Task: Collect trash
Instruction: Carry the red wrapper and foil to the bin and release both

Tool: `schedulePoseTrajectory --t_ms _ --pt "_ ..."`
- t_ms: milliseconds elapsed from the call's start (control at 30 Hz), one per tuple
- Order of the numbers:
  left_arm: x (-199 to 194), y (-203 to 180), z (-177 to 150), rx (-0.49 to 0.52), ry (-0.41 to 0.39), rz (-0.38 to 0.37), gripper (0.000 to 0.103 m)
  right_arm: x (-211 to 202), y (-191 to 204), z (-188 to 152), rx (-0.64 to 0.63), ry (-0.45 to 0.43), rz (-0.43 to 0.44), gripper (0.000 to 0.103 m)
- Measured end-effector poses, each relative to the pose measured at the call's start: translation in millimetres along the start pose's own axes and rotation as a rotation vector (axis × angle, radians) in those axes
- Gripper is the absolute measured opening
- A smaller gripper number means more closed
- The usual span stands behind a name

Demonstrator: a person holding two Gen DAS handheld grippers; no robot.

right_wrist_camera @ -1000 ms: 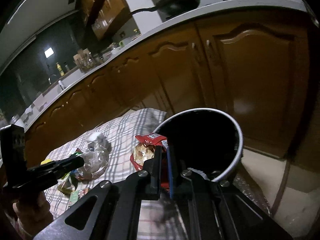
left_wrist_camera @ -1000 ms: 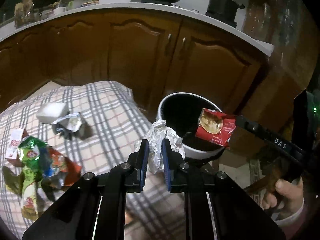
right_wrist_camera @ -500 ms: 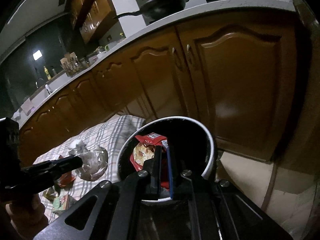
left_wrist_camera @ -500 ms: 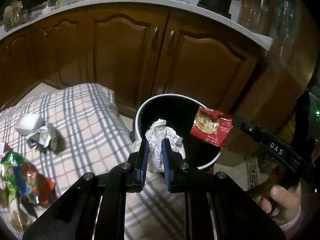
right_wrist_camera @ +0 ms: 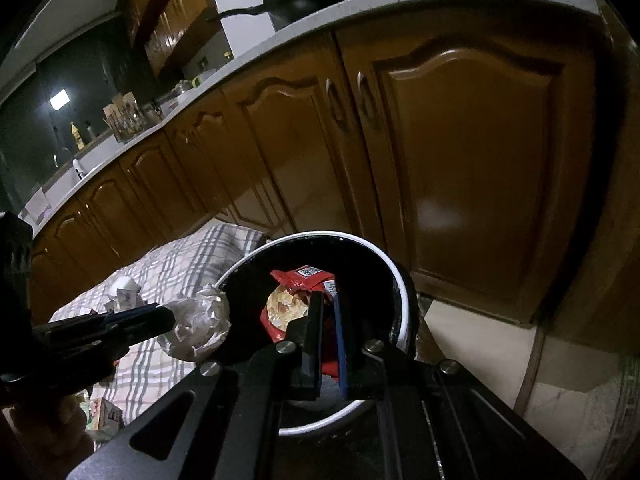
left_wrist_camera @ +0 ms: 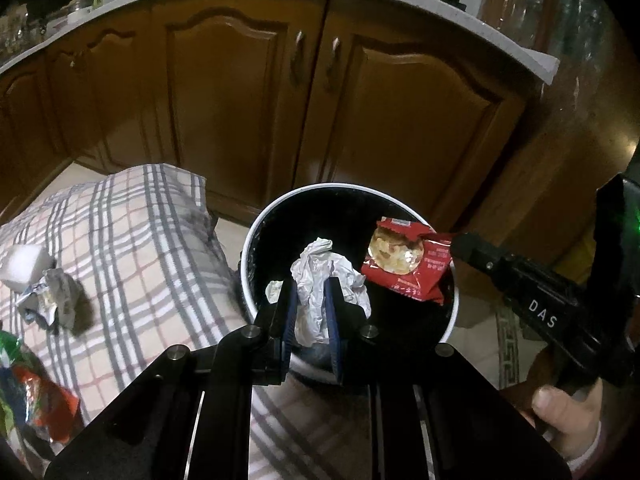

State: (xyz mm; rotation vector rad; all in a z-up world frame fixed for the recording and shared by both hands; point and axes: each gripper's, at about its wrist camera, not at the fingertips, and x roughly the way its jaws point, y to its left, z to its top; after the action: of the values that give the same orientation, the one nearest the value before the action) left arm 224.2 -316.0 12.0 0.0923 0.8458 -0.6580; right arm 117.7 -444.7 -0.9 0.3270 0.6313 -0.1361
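My left gripper [left_wrist_camera: 311, 292] is shut on a crumpled white paper wad [left_wrist_camera: 320, 276] and holds it over the mouth of the white-rimmed black trash bin [left_wrist_camera: 256, 236]. My right gripper [right_wrist_camera: 326, 300] is shut on a red snack wrapper [right_wrist_camera: 298, 296], also over the bin [right_wrist_camera: 404, 304]. In the left wrist view the wrapper [left_wrist_camera: 404, 264] hangs over the bin's right side, held by the right gripper [left_wrist_camera: 454, 242]. In the right wrist view the paper wad [right_wrist_camera: 200, 322] sits at the bin's left rim in the left gripper [right_wrist_camera: 170, 316].
A checked cloth [left_wrist_camera: 132, 248] covers the table left of the bin, with a white tissue and foil scrap [left_wrist_camera: 44, 292] and colourful wrappers [left_wrist_camera: 32, 392] on it. Wooden cabinet doors [left_wrist_camera: 248, 92] stand close behind. Tiled floor [right_wrist_camera: 480, 348] lies right of the bin.
Both grippers have moved forward with their trash, from beside the bin's rim to over its opening. The left gripper has swung right, away from the cloth.
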Motion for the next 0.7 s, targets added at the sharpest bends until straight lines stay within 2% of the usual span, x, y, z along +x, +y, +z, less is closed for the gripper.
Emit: schedulePoseTrajectory --t_ms 133,233,300,400,467,600,667,700 --pt "10 -1 2 0.010 0.007 -0.003 0.019 9 -2 2 -0.001 0.014 -0.007 0.006" --pt "15 -1 1 0.007 0.017 -0.011 0.023 16 -5 3 0.008 0.029 -0.006 0.011" --pt "16 0 0 0.002 0.022 -0.013 0.038 19 -9 3 0.020 0.037 -0.001 0.014" --pt "9 1 -4 -0.003 0.007 -0.016 0.049 19 -14 1 0.050 0.048 0.013 0.032" --pt "1 4 -8 -0.010 -0.007 -0.009 0.054 16 -15 -1 0.064 0.040 0.030 0.052" --pt "-18 15 -20 -0.034 -0.028 -0.005 0.057 6 -11 -8 0.078 0.025 0.052 0.064" --pt "-29 24 -30 -0.056 -0.042 -0.001 0.058 -1 -6 -13 0.088 0.014 0.068 0.081" --pt "-32 27 -32 -0.063 -0.044 0.002 0.058 -3 -3 -14 0.092 0.008 0.080 0.082"
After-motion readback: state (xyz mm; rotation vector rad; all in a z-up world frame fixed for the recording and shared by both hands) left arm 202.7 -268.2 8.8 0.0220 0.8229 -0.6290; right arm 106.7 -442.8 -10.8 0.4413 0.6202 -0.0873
